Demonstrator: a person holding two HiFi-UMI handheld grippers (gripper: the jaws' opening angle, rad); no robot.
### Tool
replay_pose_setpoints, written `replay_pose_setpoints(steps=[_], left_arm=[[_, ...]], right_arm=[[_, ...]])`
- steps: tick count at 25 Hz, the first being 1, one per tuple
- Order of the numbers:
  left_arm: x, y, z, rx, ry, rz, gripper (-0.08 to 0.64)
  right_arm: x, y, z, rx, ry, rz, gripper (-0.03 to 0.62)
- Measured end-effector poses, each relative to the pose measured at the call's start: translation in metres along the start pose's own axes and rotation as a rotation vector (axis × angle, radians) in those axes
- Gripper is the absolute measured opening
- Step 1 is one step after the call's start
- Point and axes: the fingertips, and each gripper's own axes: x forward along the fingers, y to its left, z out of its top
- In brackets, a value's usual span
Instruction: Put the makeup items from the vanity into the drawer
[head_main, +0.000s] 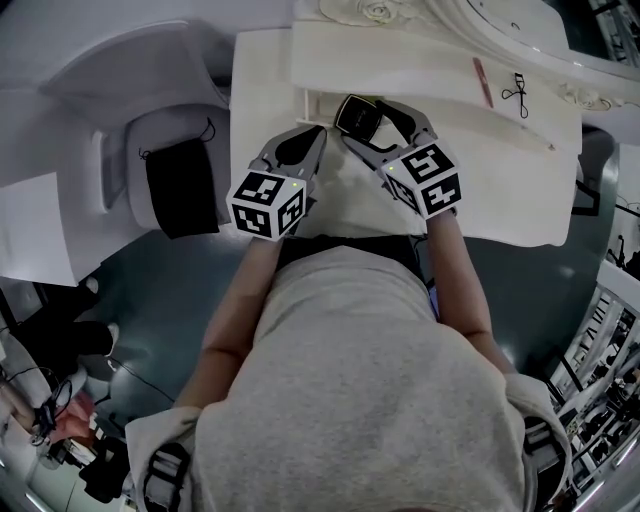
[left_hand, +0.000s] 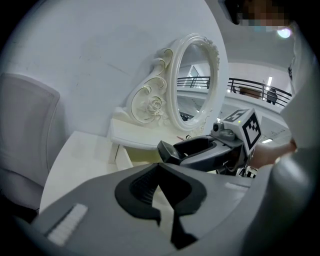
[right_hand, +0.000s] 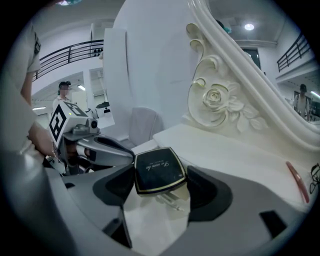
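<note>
Right gripper view shows the right gripper (right_hand: 161, 186) clamped on a black compact (right_hand: 159, 170), held at the front edge of the white vanity (head_main: 450, 130). The left gripper (left_hand: 161, 169) has its 2 jaws pressed together, nothing between them. A pink stick (head_main: 481, 78) and a black eyelash curler (head_main: 517, 90) lie on the vanity, well apart from the compact.

The open drawer (head_main: 350, 208) offers bare floor below both grippers; above it room is tight, since the left gripper (head_main: 316, 132), jaws together, sits just beside the right gripper (head_main: 368, 120), whose jaws clamp a compact (head_main: 356, 113); right of them the top (head_main: 450, 125) is bare up to a red stick (head_main: 480, 76) and a curler (head_main: 517, 90); the mirror (left_hand: 196, 80) walls the far side; a chair (head_main: 160, 140) stands left.
</note>
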Motion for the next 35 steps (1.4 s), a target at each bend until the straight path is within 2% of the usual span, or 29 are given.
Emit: replay_pose_setpoints(steps=[4,8,12,16,23,27,31,35], left_arm=[[0.003,0.001,-0.002,-0.004,0.011,-0.024,0.009],[0.006,-0.002,-0.003,-0.015,0.017,-0.049,0.009],[0.007,-0.003,-0.004,-0.014,0.025,-0.065,0.009],[0.009,-0.002,-0.005,-0.023,0.032,-0.07,0.009],[0.009,0.0,-0.007,-0.038,0.034,-0.075,0.009],[0.008,-0.001,-0.006,-0.046,0.028,-0.076,0.009],[0.007,0.001,-0.004,-0.05,0.022,-0.075,0.009],[0.007,0.001,-0.004,-0.053,0.018,-0.077,0.009]], right_arm=[[0.006,0.0,0.0,0.021,0.029,0.01,0.321],[0.007,-0.002,-0.001,0.003,0.076,0.015,0.321],[0.007,0.0,-0.004,0.054,0.126,0.058,0.321],[0.009,-0.003,-0.009,0.079,0.172,0.059,0.321],[0.016,-0.002,-0.009,0.165,0.185,0.09,0.321],[0.016,-0.003,-0.007,0.251,0.171,0.111,0.321],[0.016,-0.009,-0.006,0.333,0.151,0.096,0.321],[0.023,-0.014,-0.005,0.334,0.16,0.018,0.321]])
